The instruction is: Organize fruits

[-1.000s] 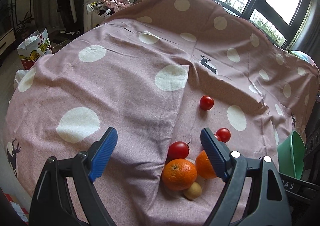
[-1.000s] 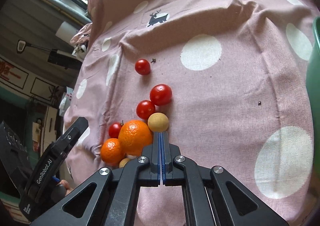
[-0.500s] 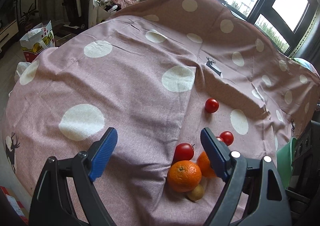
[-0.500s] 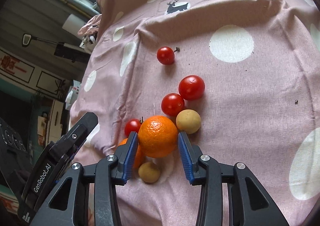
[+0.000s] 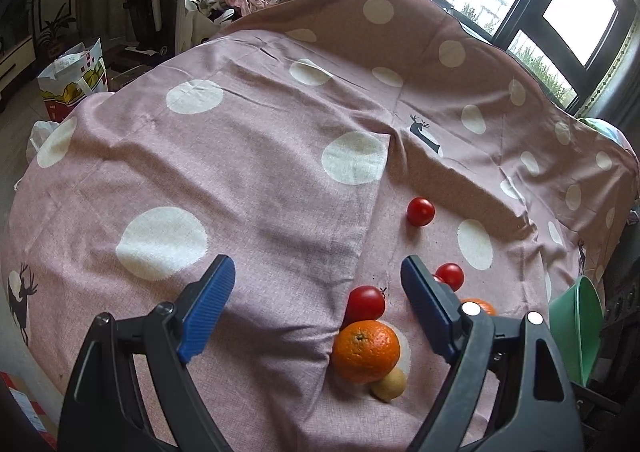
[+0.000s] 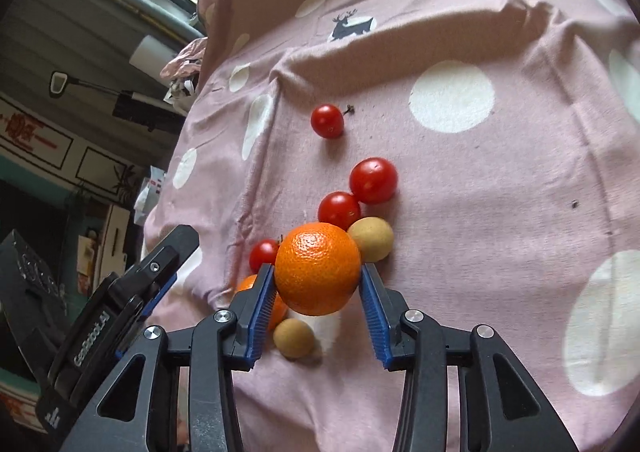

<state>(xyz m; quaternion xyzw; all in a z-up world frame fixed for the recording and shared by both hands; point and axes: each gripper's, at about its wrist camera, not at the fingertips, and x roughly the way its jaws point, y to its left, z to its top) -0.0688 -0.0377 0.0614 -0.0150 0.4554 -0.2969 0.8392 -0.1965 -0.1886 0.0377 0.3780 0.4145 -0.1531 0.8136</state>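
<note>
pink dotted cloth point(image 6: 500, 187) covers the tabletop. right tongs point(image 6: 318, 292) clamp the big orange point(image 6: 318, 268); a tan fruit point(image 6: 294, 338) lies beneath, cherry tomatoes point(image 6: 373, 180) crowd beyond. left tongs point(image 5: 316, 312) gape wide, holding nothing, near a second orange point(image 5: 366, 350). green bowl point(image 5: 578, 324) sits rightward.

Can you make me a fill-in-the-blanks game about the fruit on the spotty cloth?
1. The right hand-held gripper has its blue pads on either side of the big ____.
2. Counting in the right wrist view, there are ____ red tomatoes on the cloth.
3. The left hand-held gripper is open and holds ____.
4. The animal printed on the cloth is a ____.

Missing words: orange; four; nothing; deer
</note>
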